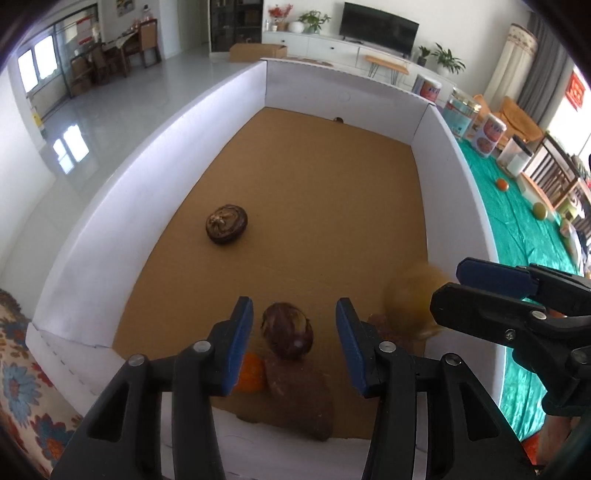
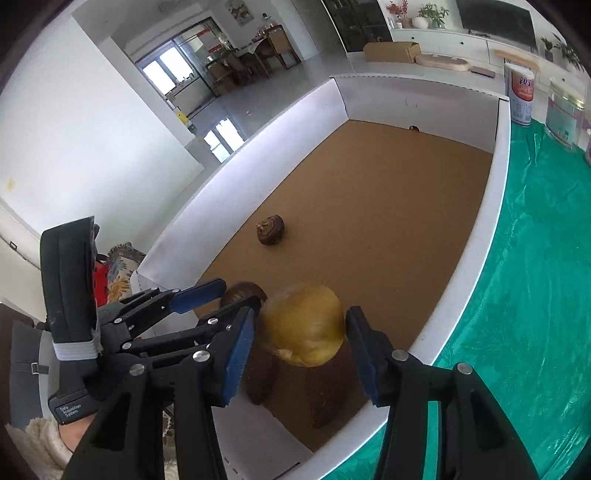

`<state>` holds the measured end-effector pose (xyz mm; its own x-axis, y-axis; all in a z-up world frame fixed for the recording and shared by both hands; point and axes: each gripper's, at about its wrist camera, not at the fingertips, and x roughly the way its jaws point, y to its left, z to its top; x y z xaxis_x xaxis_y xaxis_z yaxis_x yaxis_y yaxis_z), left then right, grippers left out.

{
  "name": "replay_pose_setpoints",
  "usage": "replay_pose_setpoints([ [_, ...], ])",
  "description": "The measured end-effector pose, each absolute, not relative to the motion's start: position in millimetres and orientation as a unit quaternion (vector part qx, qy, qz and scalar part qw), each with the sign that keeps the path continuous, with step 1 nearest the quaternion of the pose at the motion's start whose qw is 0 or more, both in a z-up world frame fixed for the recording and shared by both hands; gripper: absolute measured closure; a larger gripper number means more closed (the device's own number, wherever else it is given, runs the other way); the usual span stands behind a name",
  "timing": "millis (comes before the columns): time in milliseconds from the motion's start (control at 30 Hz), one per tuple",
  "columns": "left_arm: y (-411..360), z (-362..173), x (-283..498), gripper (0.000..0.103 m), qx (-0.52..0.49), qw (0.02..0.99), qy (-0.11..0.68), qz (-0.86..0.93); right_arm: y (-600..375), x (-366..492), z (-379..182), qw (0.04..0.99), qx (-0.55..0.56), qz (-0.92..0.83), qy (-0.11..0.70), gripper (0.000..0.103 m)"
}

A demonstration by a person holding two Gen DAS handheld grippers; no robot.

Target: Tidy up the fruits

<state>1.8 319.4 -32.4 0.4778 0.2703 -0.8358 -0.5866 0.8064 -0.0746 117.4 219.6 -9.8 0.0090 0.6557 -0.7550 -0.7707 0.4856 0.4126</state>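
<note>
- Box [image 1: 122, 206], white walls, brown floor, on green cloth [image 2: 535, 295].
- Left gripper [image 1: 294, 338] spread above dark brown fruit [image 1: 288, 336], not touching.
- Right gripper [image 2: 299, 332] spread; blurred yellow fruit [image 2: 304, 323] between the pads, free.
- Another dark fruit [image 1: 226, 224] mid-floor.

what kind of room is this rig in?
Most likely a home living room: a flat TV on a low white cabinet, potted plants beside it, and a dining table with chairs near the far windows.

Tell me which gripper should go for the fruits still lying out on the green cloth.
Right. The right gripper is at the box wall beside the green cloth, nearer the orange fruit and green fruit. The left gripper hangs farther inside the box.
</note>
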Motion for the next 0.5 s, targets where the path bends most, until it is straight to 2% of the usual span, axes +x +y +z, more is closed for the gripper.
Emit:
replay_pose_setpoints([
  [133,300.4,-13.9,2.7,0.037,-0.164,0.861,0.409,0.253,179.5,126.8,19.0,0.745,-0.029,0.500,0.441,0.038],
  [200,281.0,1.2,8.8,0.026,-0.154,0.878,0.386,0.239,144.4,127.0,35.7,0.778,-0.026,0.482,0.403,0.028],
  [267,252.3,13.7,17.6,0.020,-0.138,0.896,0.368,0.207,101.4,129.1,44.6,0.814,-0.017,0.449,0.368,0.017],
  [300,234.6,18.1,23.0,0.019,-0.128,0.905,0.362,0.185,76.9,130.1,44.7,0.832,-0.010,0.427,0.354,0.011],
  [500,121.4,1.9,80.8,0.015,-0.082,0.915,0.393,0.035,-77.0,141.5,3.6,0.916,0.011,0.228,0.330,0.007],
])
